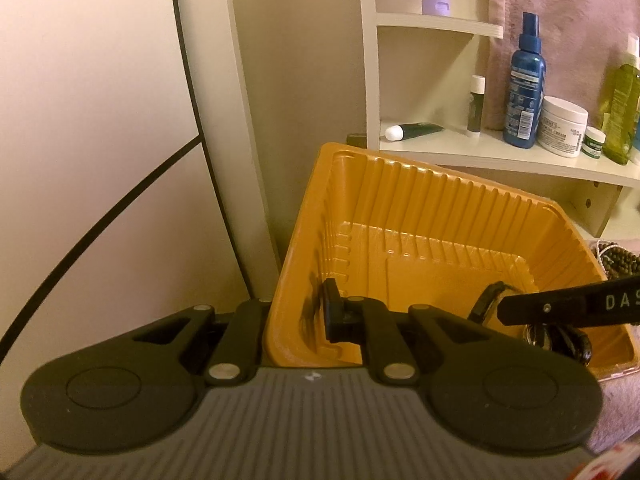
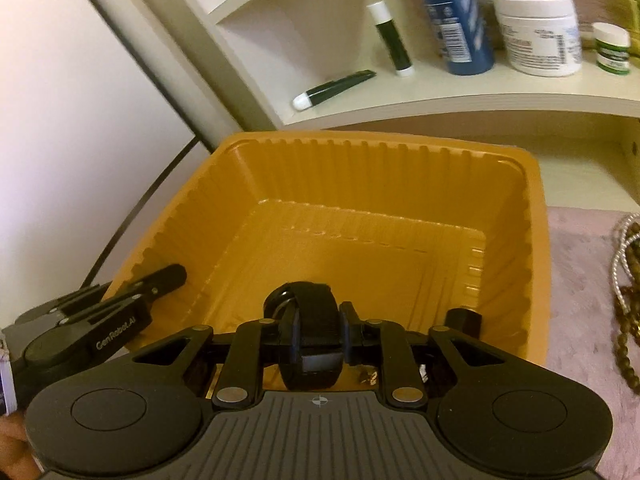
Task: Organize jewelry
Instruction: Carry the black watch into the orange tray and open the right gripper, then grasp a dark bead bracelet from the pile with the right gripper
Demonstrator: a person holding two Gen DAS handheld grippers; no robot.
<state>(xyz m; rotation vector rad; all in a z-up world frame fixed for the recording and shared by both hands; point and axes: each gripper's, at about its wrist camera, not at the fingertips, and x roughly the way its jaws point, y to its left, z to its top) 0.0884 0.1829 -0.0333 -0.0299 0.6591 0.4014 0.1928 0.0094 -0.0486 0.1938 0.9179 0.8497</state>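
One orange tray, ribbed walls, set on a pink cloth below a cream shelf.

Contents: one black watch, held low inside the near end of the tray; a few small dark pieces lie on the tray floor under it, too dim to count.

Right claw: clenched on the watch strap, over the tray floor.

Left claw: clamped across the tray's left wall, one finger inside, the other outside.

Beside the tray, on the cloth: one heap of beads, strands not countable.

On the shelf: one blue bottle, one white jar, one small jar, one upright stick, one tube lying flat, one green bottle.
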